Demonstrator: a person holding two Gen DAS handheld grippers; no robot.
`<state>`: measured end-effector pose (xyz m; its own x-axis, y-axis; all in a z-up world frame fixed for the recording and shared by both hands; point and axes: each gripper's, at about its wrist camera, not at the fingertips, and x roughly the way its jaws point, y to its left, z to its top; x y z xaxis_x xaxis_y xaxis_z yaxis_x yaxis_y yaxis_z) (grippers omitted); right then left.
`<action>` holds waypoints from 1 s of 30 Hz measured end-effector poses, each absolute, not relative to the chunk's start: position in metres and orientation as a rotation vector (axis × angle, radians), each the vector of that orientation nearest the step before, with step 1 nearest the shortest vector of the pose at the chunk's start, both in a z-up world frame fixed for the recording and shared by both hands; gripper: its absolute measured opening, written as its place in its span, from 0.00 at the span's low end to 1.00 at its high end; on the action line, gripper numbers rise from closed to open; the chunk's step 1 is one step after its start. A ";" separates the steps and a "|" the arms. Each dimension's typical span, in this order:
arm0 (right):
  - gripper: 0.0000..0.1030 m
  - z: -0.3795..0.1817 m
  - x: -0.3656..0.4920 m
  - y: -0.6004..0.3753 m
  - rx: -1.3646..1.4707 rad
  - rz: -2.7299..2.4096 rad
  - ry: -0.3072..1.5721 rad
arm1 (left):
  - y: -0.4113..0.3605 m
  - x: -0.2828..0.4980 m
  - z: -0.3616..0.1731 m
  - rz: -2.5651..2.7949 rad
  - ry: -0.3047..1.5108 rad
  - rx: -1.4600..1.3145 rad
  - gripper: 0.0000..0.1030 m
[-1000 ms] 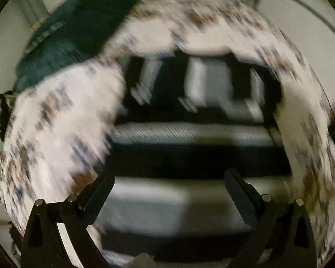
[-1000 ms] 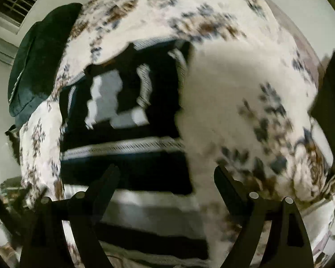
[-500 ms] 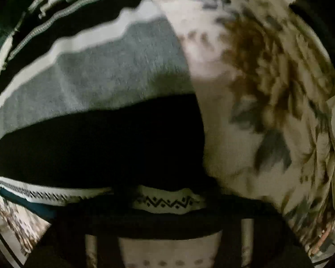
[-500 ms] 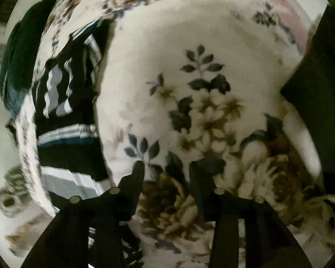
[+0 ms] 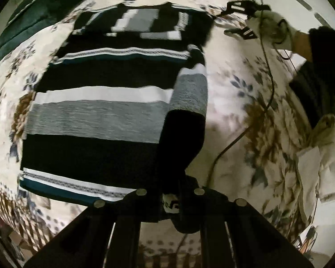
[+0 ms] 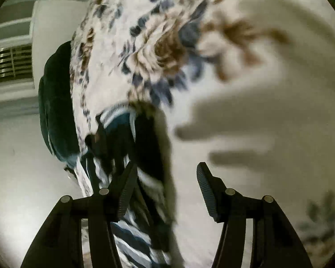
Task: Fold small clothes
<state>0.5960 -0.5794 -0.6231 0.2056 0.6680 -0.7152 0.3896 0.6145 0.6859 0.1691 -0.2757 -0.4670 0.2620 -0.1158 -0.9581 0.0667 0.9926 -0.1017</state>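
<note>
With a sleeve (image 5: 185,120) of the striped sweater (image 5: 105,111) on the floral bed (image 5: 234,93) being clamped in the left gripper (image 5: 170,201) and the empty right gripper (image 6: 165,185) being opened, the fold is being risked by slippage.

No readable txt, labels, brands, nos. or signs in either view. The zigzag band on the striped sweater (image 5: 105,111), at 6 o'clock in the left wrist view, is woven pattern, not letters. Right wrist view too blurred to read anything.
</note>
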 end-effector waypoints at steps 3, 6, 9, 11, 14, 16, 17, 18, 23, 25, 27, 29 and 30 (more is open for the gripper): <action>0.20 -0.641 0.620 -0.554 0.966 0.238 1.454 | -0.255 0.173 -0.462 -0.106 1.296 -0.077 0.08; 0.07 -0.621 0.632 -0.528 0.810 0.183 1.434 | -0.236 0.173 -0.451 -0.105 1.272 -0.119 0.08; 0.07 -0.582 0.642 -0.503 0.715 0.186 1.419 | -0.206 0.174 -0.440 -0.111 1.262 -0.195 0.08; 0.07 -0.545 0.649 -0.476 0.634 0.199 1.409 | -0.179 0.176 -0.433 -0.107 1.255 -0.264 0.08; 0.07 -0.497 0.659 -0.427 0.547 0.248 1.402 | -0.138 0.180 -0.425 -0.089 1.237 -0.342 0.08; 0.07 -0.467 0.668 -0.378 0.491 0.283 1.403 | -0.106 0.181 -0.421 -0.063 1.219 -0.373 0.08; 0.07 -0.457 0.671 -0.357 0.469 0.294 1.405 | -0.088 0.181 -0.422 -0.059 1.214 -0.405 0.08; 0.07 -0.450 0.674 -0.336 0.448 0.300 1.407 | -0.067 0.181 -0.425 -0.044 1.218 -0.452 0.07; 0.07 -0.437 0.699 -0.208 0.323 0.320 1.418 | 0.021 0.170 -0.457 0.032 1.246 -0.670 0.07; 0.07 -0.445 0.709 -0.159 0.275 0.317 1.432 | 0.046 0.163 -0.470 0.051 1.253 -0.709 0.07; 0.06 -0.459 0.714 -0.119 0.216 0.306 1.450 | 0.061 0.159 -0.481 0.066 1.257 -0.724 0.07; 0.06 -0.478 0.718 -0.080 0.157 0.284 1.469 | 0.077 0.154 -0.494 0.075 1.261 -0.759 0.07; 0.06 -0.488 0.719 -0.067 0.135 0.275 1.478 | 0.085 0.152 -0.501 0.080 1.265 -0.772 0.07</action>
